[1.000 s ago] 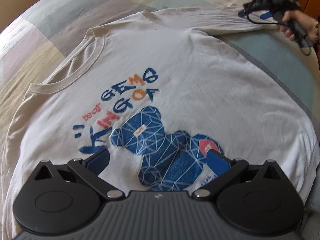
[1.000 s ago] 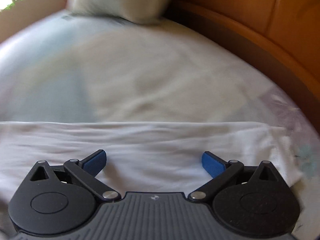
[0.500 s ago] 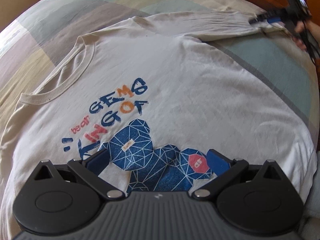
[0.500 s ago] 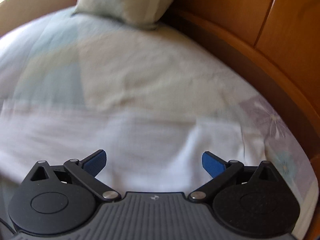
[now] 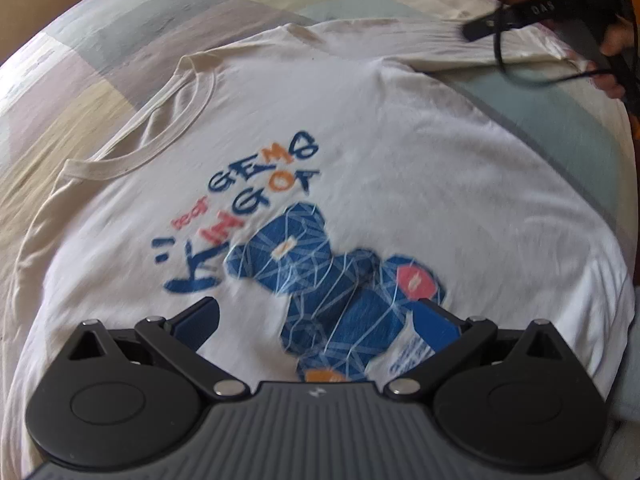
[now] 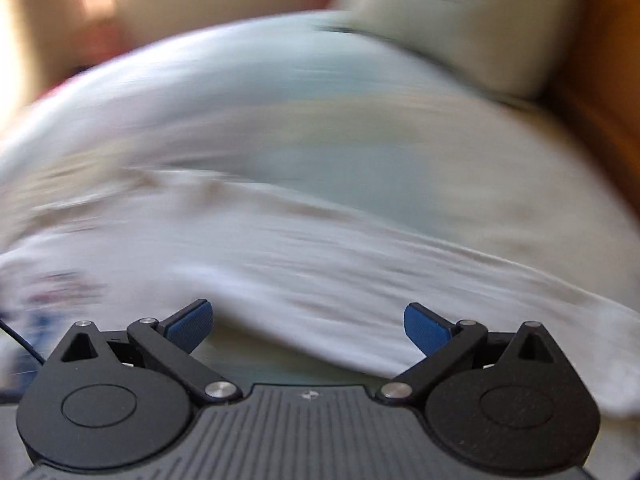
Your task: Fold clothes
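Note:
A white T-shirt [image 5: 360, 128] with a blue bear print and the words "KING OF GEMS" lies flat, front up, on the bed. My left gripper [image 5: 316, 320] hovers open over the lower part of the print, nothing between its fingers. In the left wrist view the right gripper's black body [image 5: 560, 4] shows at the top right, held by a hand [image 5: 614, 40] over the end of the far sleeve [image 5: 460, 44]. The right wrist view is blurred: my right gripper [image 6: 308, 324] is open above that white sleeve [image 6: 360, 280], which runs across the view.
The bed carries a patchwork cover [image 5: 120, 40] of pale blue, grey and tan squares. A pillow [image 6: 460, 28] lies at the head, against orange-brown wooden panelling [image 6: 600, 80]. A black cable [image 5: 504, 40] loops from the right gripper.
The right gripper has swung to the left over the sleeve, its view now smeared by motion. The left gripper has drawn back a little from the shirt. Both stay open.

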{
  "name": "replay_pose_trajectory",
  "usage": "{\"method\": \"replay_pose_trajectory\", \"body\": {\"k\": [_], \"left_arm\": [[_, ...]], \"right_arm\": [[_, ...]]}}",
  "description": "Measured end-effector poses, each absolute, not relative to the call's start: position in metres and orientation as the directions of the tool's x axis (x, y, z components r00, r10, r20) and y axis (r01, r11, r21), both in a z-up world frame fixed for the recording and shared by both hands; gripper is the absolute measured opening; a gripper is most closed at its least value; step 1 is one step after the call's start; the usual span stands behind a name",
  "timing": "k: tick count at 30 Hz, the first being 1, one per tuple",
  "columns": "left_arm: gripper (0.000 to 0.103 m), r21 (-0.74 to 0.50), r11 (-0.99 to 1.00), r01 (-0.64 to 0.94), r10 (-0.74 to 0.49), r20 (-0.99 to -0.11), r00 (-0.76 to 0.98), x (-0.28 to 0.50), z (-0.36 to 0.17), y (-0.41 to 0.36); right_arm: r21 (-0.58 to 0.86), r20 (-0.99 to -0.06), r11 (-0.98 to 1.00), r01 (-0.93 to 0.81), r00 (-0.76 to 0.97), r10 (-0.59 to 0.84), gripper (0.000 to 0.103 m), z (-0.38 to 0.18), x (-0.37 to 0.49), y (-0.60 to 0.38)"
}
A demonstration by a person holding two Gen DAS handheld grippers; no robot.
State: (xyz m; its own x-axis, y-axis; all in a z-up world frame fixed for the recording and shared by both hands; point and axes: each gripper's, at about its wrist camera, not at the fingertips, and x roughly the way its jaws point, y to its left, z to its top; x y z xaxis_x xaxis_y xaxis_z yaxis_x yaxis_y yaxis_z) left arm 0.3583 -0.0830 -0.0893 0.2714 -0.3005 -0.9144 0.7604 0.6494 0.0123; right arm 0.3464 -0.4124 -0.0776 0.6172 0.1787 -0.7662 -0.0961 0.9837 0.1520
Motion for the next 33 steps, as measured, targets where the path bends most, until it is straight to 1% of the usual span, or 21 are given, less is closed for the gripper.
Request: {"method": "replay_pose_trajectory", "body": {"k": [2,5,6,11,16,17,20,24,29,31,33], "left_arm": [[0.102,0.015,0.652,0.758,-0.297,-0.915,0.273,0.354,-0.09,-0.075],[0.102,-0.003,0.663,0.749,-0.306,-0.914,0.267,0.348,-0.092,-0.065],[0.102,-0.014,0.664,0.748,-0.312,-0.914,0.26,0.346,-0.093,-0.062],[0.102,-0.057,0.678,0.733,-0.32,-0.92,0.225,0.336,-0.103,-0.044],[0.102,-0.028,0.652,0.758,-0.297,-0.929,0.221,0.318,-0.106,-0.033],[0.102,-0.03,0.644,0.764,-0.303,-0.927,0.219,0.314,-0.104,-0.032],[0.102,-0.039,0.598,0.8,-0.34,-0.917,0.21,0.299,-0.099,-0.034],[0.102,-0.035,0.506,0.862,-0.361,-0.916,0.175,0.269,-0.1,-0.037],[0.102,-0.031,0.438,0.898,-0.305,-0.945,0.116,0.223,-0.112,-0.015],[0.102,-0.044,0.429,0.902,-0.272,-0.959,0.083,0.217,-0.11,-0.006],[0.102,-0.044,0.43,0.902,-0.269,-0.96,0.081,0.217,-0.103,-0.003]], "right_arm": [[0.156,-0.758,0.948,-0.277,0.582,0.295,0.103,-0.088,0.356,-0.368],[0.131,-0.77,0.888,-0.442,0.519,0.372,0.103,-0.108,0.365,-0.325],[0.114,-0.782,0.877,-0.466,0.502,0.369,0.103,-0.11,0.363,-0.323],[0.025,-0.85,0.832,-0.554,0.427,0.309,0.103,-0.113,0.347,-0.331],[-0.053,-0.905,0.767,-0.64,0.356,0.234,0.103,-0.117,0.331,-0.338],[-0.052,-0.906,0.759,-0.649,0.351,0.238,0.103,-0.112,0.327,-0.336],[-0.024,-0.887,0.661,-0.75,0.32,0.332,0.103,-0.1,0.305,-0.311],[0.048,-0.902,0.52,-0.853,0.186,0.39,0.103,-0.116,0.267,-0.282],[0.021,-0.91,0.547,-0.837,0.21,0.357,0.103,-0.117,0.241,-0.299],[0.008,-0.913,0.561,-0.828,0.222,0.342,0.103,-0.117,0.231,-0.306],[0.016,-0.904,0.569,-0.822,0.232,0.36,0.103,-0.108,0.229,-0.302]]}}
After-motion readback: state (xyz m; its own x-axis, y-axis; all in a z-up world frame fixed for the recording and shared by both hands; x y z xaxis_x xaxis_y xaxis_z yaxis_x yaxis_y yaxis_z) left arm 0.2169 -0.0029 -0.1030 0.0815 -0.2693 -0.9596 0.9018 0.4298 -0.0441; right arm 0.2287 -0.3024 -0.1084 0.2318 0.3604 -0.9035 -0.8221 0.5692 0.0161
